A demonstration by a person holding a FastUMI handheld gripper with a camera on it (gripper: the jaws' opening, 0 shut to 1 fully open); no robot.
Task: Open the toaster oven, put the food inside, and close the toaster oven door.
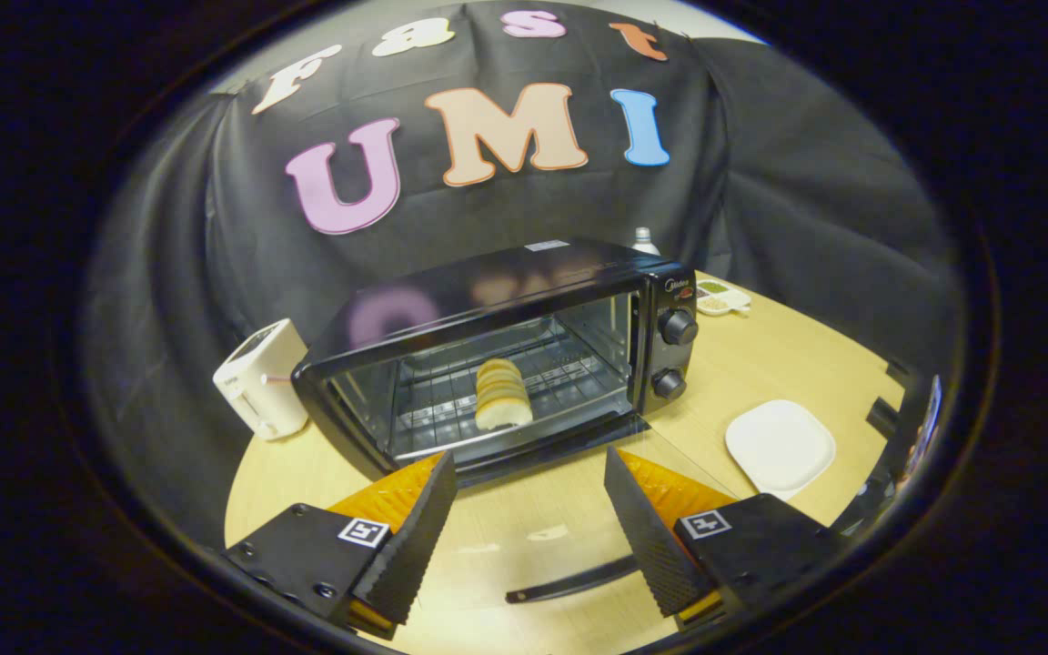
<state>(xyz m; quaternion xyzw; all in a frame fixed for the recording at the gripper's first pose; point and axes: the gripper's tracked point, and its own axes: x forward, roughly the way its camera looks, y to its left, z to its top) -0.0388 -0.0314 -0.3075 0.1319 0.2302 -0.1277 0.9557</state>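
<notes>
Currently the gripper (530,473) fingers stand wide apart, holding nothing, at lower centre above the open oven door (569,537); bread (502,393) sits inside the toaster oven (506,300).

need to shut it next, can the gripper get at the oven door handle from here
Probably yes. The gripper is open and holds nothing, and the door handle lies low between its fingers, with the door folded flat and nothing over it.

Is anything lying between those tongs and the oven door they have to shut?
Nothing visible does. The tongs are open and empty, right above the glass door, which lies folded down flat with its handle between them. The food already sits on the rack inside the toaster oven.
</notes>
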